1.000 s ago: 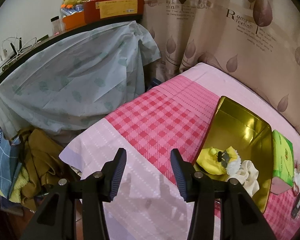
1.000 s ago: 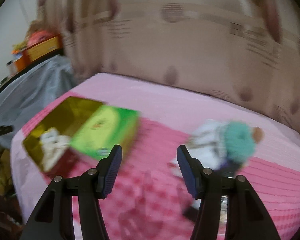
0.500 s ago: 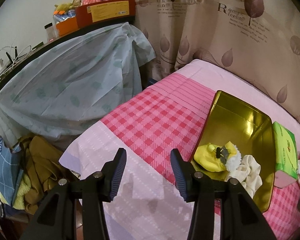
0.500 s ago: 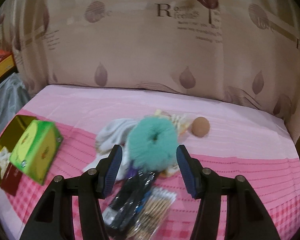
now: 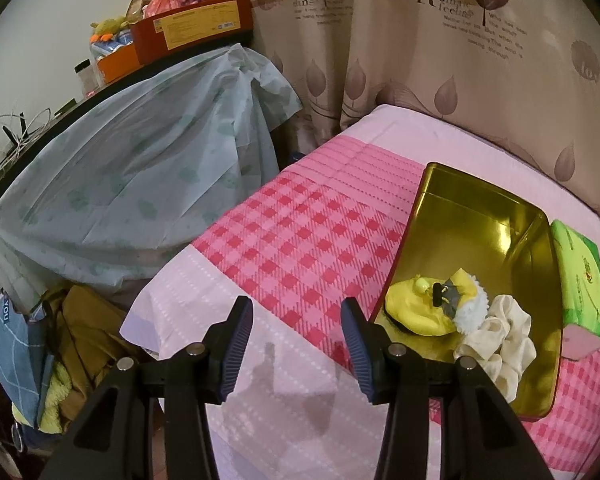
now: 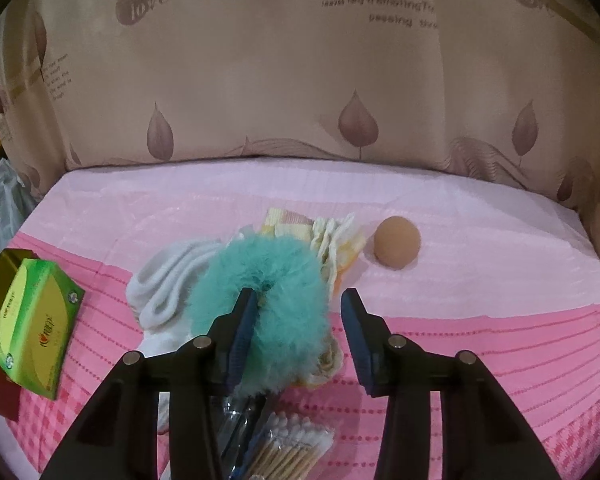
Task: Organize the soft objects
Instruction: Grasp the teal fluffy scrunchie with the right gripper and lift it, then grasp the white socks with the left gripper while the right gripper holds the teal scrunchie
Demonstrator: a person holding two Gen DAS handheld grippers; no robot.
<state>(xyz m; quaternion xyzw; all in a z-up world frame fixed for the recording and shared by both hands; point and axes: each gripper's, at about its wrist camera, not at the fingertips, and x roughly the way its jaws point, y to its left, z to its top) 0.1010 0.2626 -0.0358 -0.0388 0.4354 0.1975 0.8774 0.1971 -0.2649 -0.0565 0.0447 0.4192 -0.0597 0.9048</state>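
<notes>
Right tool (image 6: 296,330) is spread wide, nothing pinched, low over the teal fluffy scrunchie (image 6: 268,300); left finger sits on the fluff, right finger apart on the far side, prob. lined up to straddle it for a pick. Scrunchie lies on the bed (image 6: 480,280), atop white socks (image 6: 168,280) w/ a tan ball (image 6: 397,248) near. Left tool (image 5: 298,346) also spread, empty, parked beside the gold tin (image 5: 480,232), which already holds a yellow plush (image 5: 424,312) & cream scrunchie (image 5: 500,336): likely the drop spot.

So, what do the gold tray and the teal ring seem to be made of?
The gold tray looks like thin metal with a glossy finish: its inner walls mirror the light. The teal ring looks like plush faux fur, probably over elastic: long fluffy fibres with a matte surface.
</notes>
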